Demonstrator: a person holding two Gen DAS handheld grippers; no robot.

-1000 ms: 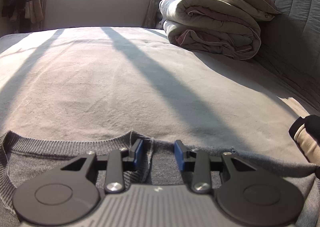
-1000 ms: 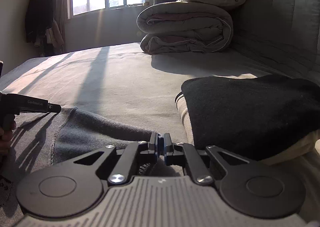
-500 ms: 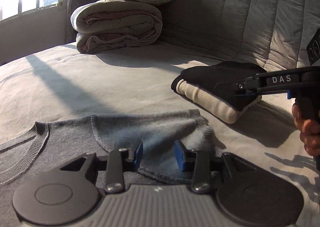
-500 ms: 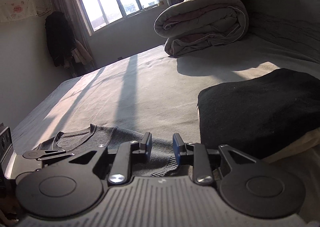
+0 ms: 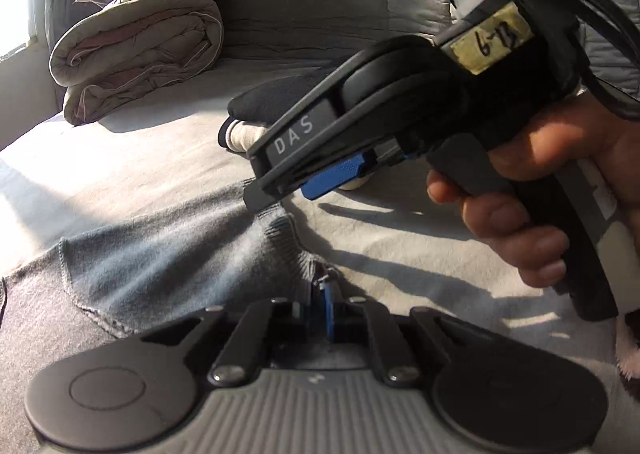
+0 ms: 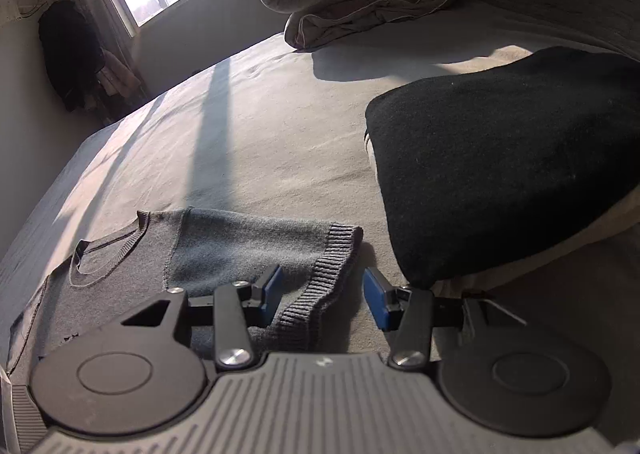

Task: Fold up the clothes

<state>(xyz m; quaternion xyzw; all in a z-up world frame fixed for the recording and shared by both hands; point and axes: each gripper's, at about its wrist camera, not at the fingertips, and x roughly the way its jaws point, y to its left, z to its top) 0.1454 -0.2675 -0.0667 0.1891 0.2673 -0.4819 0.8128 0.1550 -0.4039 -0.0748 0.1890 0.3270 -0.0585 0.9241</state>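
A: How far along can the folding be judged to be?

B: A pile of folded clothes (image 6: 500,174), black on top of cream, is already set on the bed (image 6: 260,126) beside the grey sweater (image 6: 248,242). The sweater itself is only begun: a sleeve (image 6: 256,238) has been laid across the chest, its ribbed cuff (image 6: 324,278) near the pile. The other sleeve and the body folds appear to be left, though that side is not seen.

A: How are the fingers held?

B: The left gripper (image 5: 322,294) has just been closed, and knit fabric by the ribbing is pinched between its fingers. The right gripper (image 6: 320,296) has just been opening; its fingers stand apart with the cuff lying between them, untouched by either pad. The person's hand (image 5: 540,194) is wrapped round its handle.

A: Which way is the sweater pointed?

B: It is spread flat at the near edge of the bed, the neckline (image 6: 108,250) towards the window. The folded sleeve is run crosswise, from shoulder seam towards the pile. The body's long axis is judged to run from neckline back towards the person, the hem being out of view.
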